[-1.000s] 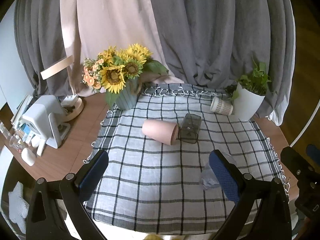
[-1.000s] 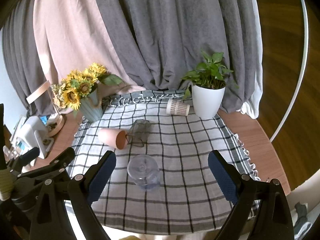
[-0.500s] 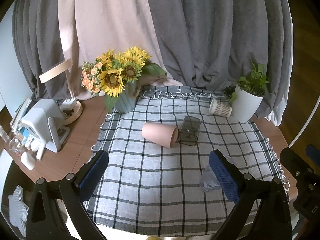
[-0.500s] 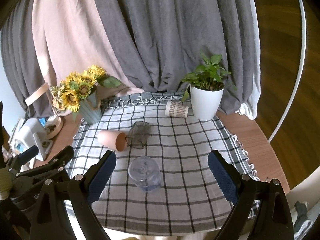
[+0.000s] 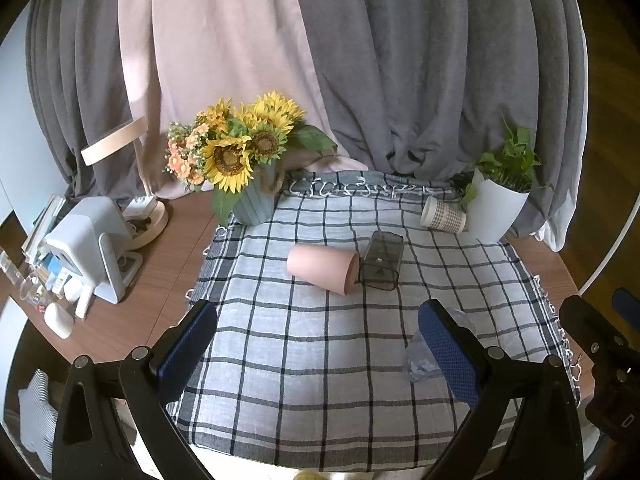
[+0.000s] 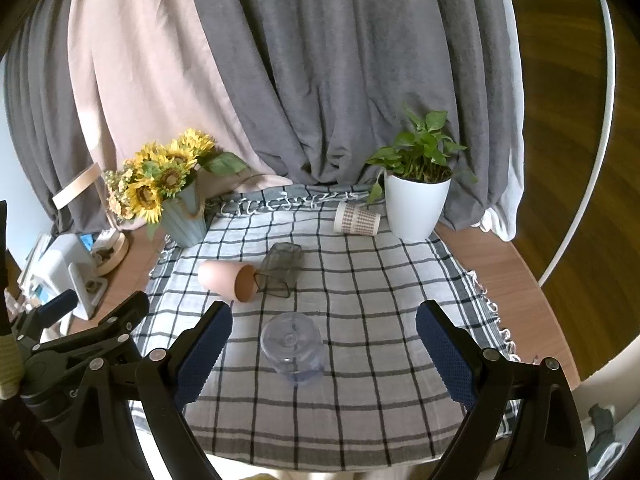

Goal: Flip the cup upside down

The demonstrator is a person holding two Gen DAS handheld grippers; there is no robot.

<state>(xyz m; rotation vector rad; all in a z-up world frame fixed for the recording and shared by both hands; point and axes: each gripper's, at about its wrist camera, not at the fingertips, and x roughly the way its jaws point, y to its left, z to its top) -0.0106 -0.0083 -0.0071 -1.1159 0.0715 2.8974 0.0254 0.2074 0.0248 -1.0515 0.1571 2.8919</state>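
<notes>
A clear plastic cup stands on the checked cloth near the front, base up; it shows partly behind the right finger in the left wrist view. A pink cup lies on its side mid-cloth, also in the right wrist view. A dark square glass lies beside it, also in the right wrist view. A patterned paper cup lies at the back right. My left gripper and right gripper are open and empty, above the front edge.
A sunflower vase stands at the back left and a white plant pot at the back right. A white device and a lamp base sit on the wooden table left of the cloth. Curtains hang behind.
Both grippers have drawn back and risen slightly, so the table looks a little farther off. The cups have not moved.
</notes>
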